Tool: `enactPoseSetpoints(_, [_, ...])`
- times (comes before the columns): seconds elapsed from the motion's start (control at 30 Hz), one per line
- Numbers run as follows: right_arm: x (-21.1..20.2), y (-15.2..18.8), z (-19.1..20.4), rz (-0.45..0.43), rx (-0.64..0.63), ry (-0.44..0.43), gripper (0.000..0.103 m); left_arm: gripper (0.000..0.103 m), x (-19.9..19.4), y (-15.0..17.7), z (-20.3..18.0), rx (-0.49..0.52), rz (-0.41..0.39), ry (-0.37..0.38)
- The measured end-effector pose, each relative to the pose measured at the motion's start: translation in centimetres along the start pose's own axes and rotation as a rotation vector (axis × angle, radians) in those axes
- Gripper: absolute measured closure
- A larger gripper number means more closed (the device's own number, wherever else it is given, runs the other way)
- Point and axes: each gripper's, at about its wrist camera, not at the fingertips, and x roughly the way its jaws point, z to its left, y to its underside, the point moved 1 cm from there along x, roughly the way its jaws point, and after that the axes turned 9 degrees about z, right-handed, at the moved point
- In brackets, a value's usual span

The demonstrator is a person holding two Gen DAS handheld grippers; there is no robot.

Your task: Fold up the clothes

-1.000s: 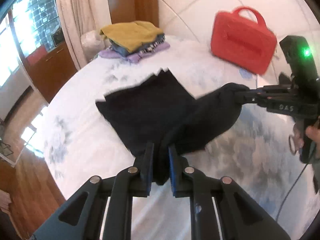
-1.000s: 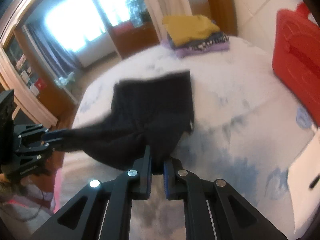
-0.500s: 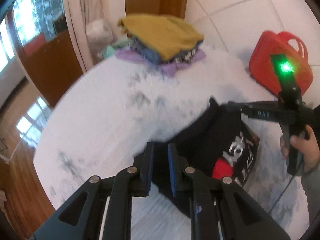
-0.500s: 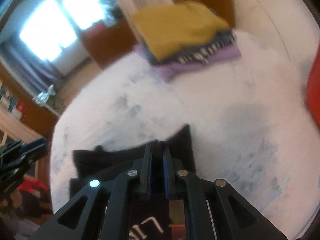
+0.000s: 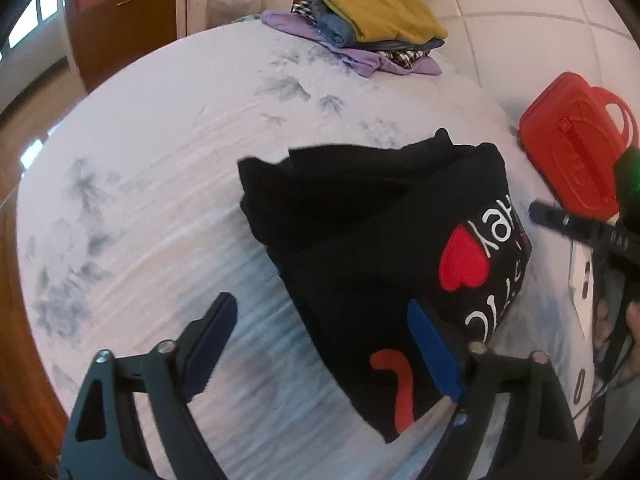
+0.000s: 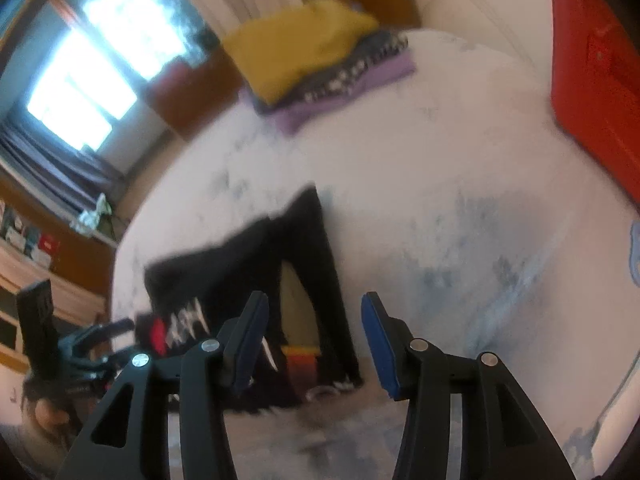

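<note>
Fingers [image 5: 434, 352] of my left gripper [image 5: 324, 344] spread wide, holding nothing; right gripper [image 6: 314, 340] likewise agape; black T-shirt [image 5: 360, 224] lies folded on bed [image 5: 160, 152] before them

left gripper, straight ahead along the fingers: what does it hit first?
Probably the black t-shirt: the open left gripper points at its near left edge. Depth is unclear, so it may brush the floral sheet first.
</note>
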Motion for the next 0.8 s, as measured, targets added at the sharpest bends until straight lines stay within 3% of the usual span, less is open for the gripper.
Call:
enactPoseSetpoints(0.03, [0.6,0.3,0.2,0.013,-0.006,-0.003,0.055,0.035,0.2,0.0,-0.3,0.011,-0.012,0.041])
enactPoseSetpoints(0.07, [1.1,0.6,0.4,0.024,-0.012,-0.01,0.055,0.055,0.3,-0.2,-0.6,0.027,-0.03,0.072])
enactPoseSetpoints(0.1, [1.8,0.8,0.7,0.036,-0.024,-0.023,0.055,0.069,0.4,-0.4,-1.0,0.047,-0.044,0.042])
enactPoseSetpoints(0.13, [2.5,1.0,1.0,0.055,-0.039,-0.038,0.055,0.076,0.3,-0.8,-1.5,0.069,-0.056,0.017])
enactPoseSetpoints(0.17, [3.0,1.1,1.5,0.068,-0.054,-0.043,0.066,0.087,0.1,-1.1,-2.0,0.091,-0.068,-0.008])
enactPoseSetpoints(0.2, [3.1,1.3,2.0,0.06,-0.073,-0.022,0.077,0.089,-0.7,-1.3,-2.3,0.104,-0.092,-0.021])
enactPoseSetpoints(0.23, [2.9,1.5,2.6,0.044,-0.094,-0.004,0.094,0.089,-2.0,-1.5,-2.7,0.121,-0.135,-0.042])
enactPoseSetpoints(0.3, [0.4,1.9,3.5,-0.069,-0.116,-0.014,0.095,0.089,-5.0,-2.1,-3.4,0.174,-0.252,-0.105])
enactPoseSetpoints(0.37, [-2.0,1.9,3.2,-0.177,-0.09,-0.036,0.095,0.089,-6.0,-2.9,-3.3,0.176,-0.282,-0.131])
enactPoseSetpoints(0.43, [-1.7,1.3,2.3,-0.179,-0.043,-0.037,0.094,0.089,-4.4,-4.5,-3.2,0.202,-0.245,-0.158])
enactPoseSetpoints(0.47, [-0.8,1.0,1.7,-0.153,-0.02,-0.027,0.094,0.088,-3.6,-5.2,-3.1,0.215,-0.227,-0.172])
enactPoseSetpoints(0.5, [0.8,0.6,1.2,-0.09,0.0,0.0,0.092,0.081,-1.8,-5.7,-2.9,0.225,-0.177,-0.206])
enactPoseSetpoints(0.57, [4.0,0.5,0.4,0.041,0.039,0.073,0.076,0.063,1.2,-6.6,-2.2,0.235,-0.079,-0.254])
enactPoseSetpoints(0.6, [4.4,0.5,0.4,0.052,0.039,0.09,0.071,0.055,1.5,-6.7,-1.7,0.227,-0.063,-0.255])
enactPoseSetpoints(0.7, [3.0,0.4,0.8,-0.008,0.036,0.11,0.067,0.035,-1.1,-6.6,-0.8,0.193,-0.106,-0.22])
enactPoseSetpoints(0.8, [0.1,-0.5,1.8,-0.104,0.014,0.123,0.053,0.032,-4.6,-6.4,-0.1,0.151,-0.128,-0.185])
